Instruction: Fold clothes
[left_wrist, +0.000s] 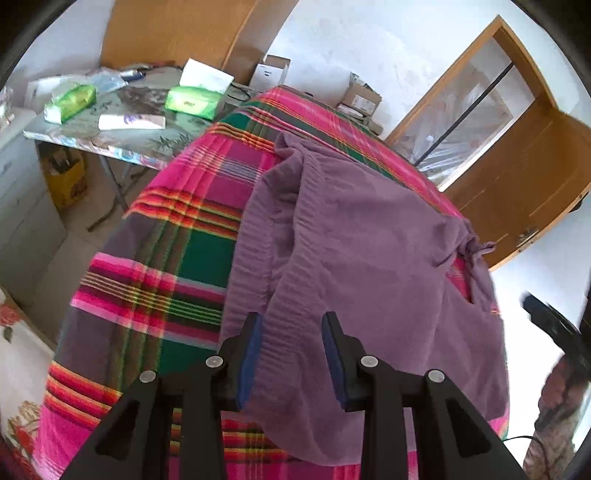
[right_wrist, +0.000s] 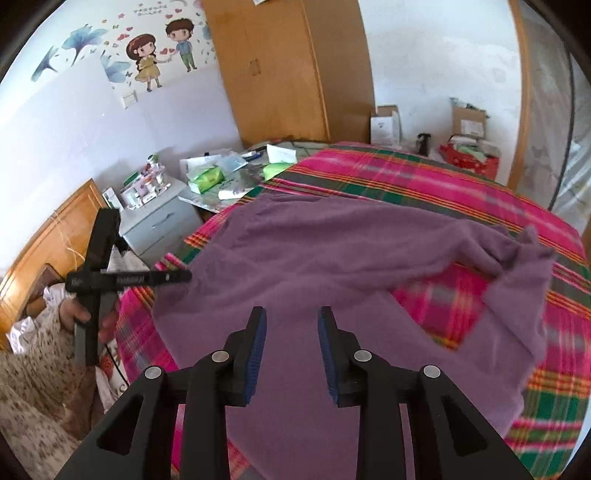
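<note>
currently both the left gripper (left_wrist: 291, 325) and right gripper (right_wrist: 291, 319) hover half open, holding nothing, above the purple knit garment (left_wrist: 369, 258) spread flat on the pink plaid bedcover (left_wrist: 177, 258) for folding.

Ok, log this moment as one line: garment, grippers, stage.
garment: purple garment spread on plaid bedspread | left gripper: open, empty | right gripper: open, empty | stage: fold unfinished
</note>
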